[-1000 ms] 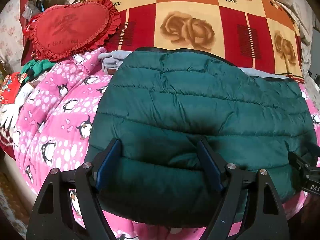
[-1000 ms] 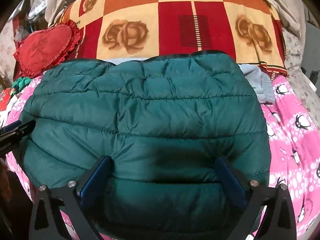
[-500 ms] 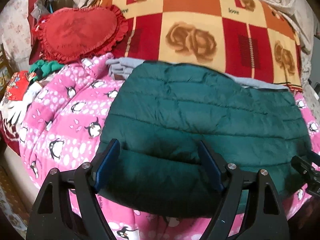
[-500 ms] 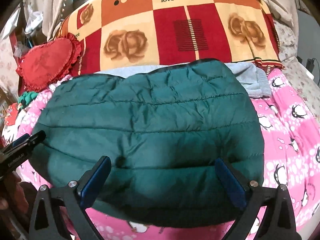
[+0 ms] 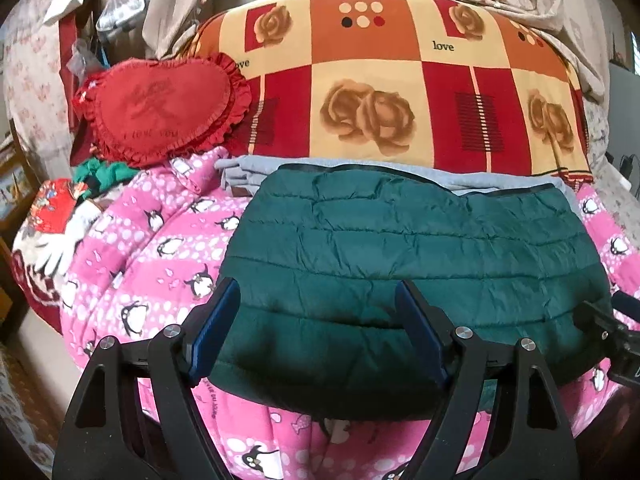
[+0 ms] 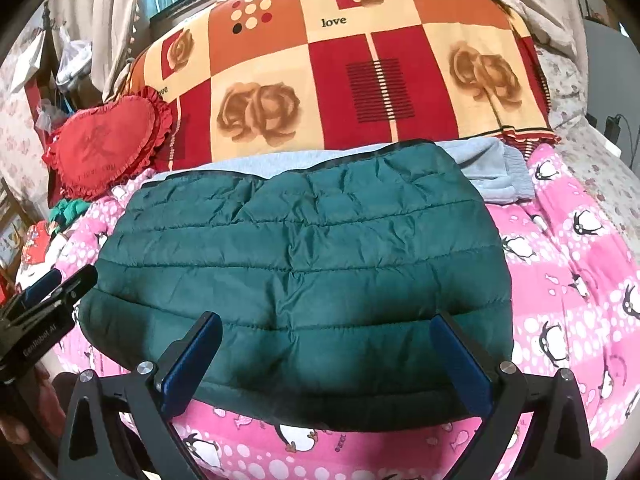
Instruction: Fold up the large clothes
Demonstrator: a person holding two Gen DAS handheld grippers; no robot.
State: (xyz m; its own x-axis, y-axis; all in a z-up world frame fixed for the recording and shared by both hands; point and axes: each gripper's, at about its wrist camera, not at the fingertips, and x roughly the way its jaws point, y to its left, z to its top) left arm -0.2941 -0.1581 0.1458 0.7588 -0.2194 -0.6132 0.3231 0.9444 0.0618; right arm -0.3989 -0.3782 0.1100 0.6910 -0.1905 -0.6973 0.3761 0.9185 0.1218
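Observation:
A dark green quilted puffer jacket [image 5: 408, 248] [image 6: 304, 256] lies folded into a wide block on a pink penguin-print quilt [image 5: 152, 248] [image 6: 568, 264]. My left gripper [image 5: 316, 300] is open, hovering over the jacket's near left part with nothing between its blue pads. In the right wrist view my right gripper [image 6: 326, 332] is open too, above the jacket's near edge, holding nothing. Each gripper shows at the edge of the other's view.
A folded grey garment [image 6: 488, 172] [image 5: 248, 168] sits behind the jacket. A red and yellow rose-print blanket [image 5: 400, 92] [image 6: 360, 80] is piled at the back. A red heart pillow [image 5: 160, 108] [image 6: 100, 144] lies back left. Red and green clothes [image 5: 56, 216] lie at the left bed edge.
Both grippers have risen and drawn back from the jacket, which now looks smaller and lower in both views. More of the pink quilt shows in front. The jaws stay wide.

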